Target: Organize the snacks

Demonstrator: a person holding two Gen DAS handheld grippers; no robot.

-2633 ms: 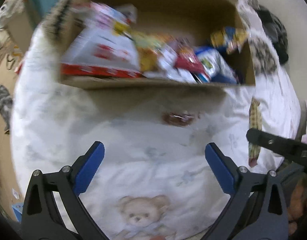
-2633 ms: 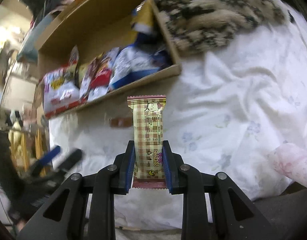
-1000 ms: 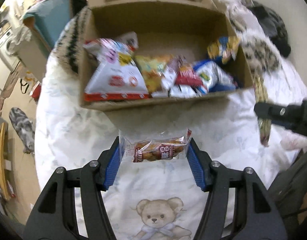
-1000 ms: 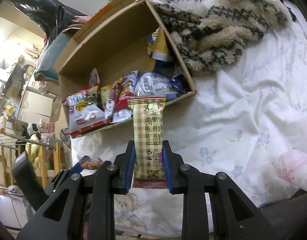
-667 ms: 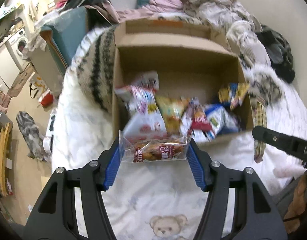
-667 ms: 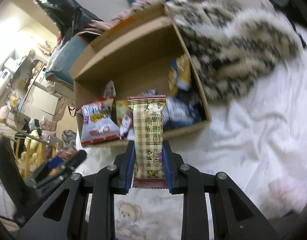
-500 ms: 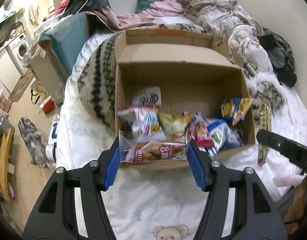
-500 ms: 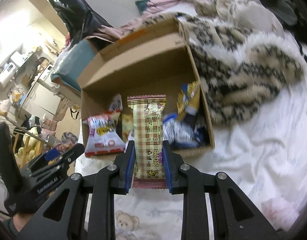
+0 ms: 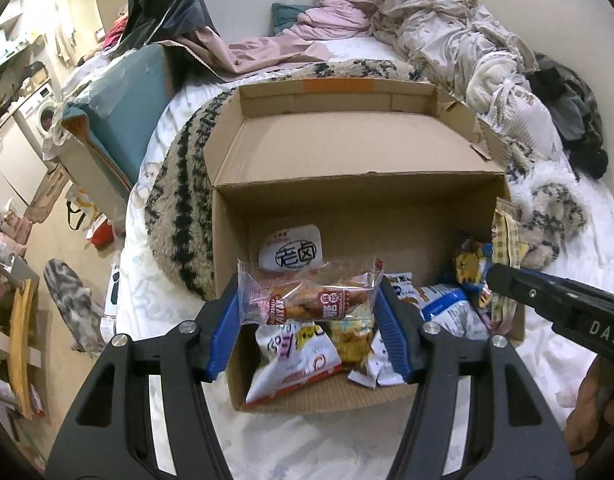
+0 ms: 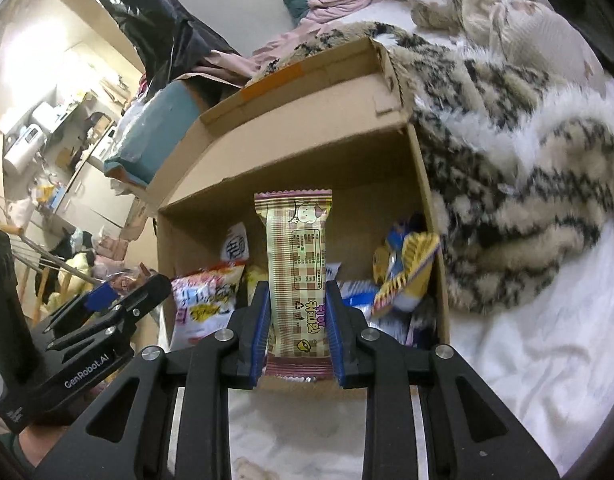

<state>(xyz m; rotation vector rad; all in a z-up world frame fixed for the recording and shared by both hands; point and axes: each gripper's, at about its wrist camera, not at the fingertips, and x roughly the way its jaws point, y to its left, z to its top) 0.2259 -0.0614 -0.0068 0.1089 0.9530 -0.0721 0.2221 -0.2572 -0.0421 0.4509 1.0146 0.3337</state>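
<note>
bedspread [image 9: 579, 240], cardboard box [image 9: 359, 152], clear-wrapped pastry [image 9: 307, 300], checked beige wafer pack [image 10: 299, 264]

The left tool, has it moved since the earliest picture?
Yes. The left tool, now gripping the clear snack packet, went forward from the bedsheet to above the cardboard box.

Bare cardboard box [image 9: 347, 216] rear, snack packets [image 9: 291, 356] in front.

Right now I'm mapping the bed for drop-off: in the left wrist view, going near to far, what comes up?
left gripper holding the clear-wrapped snack → cardboard box → pink clothes
</note>
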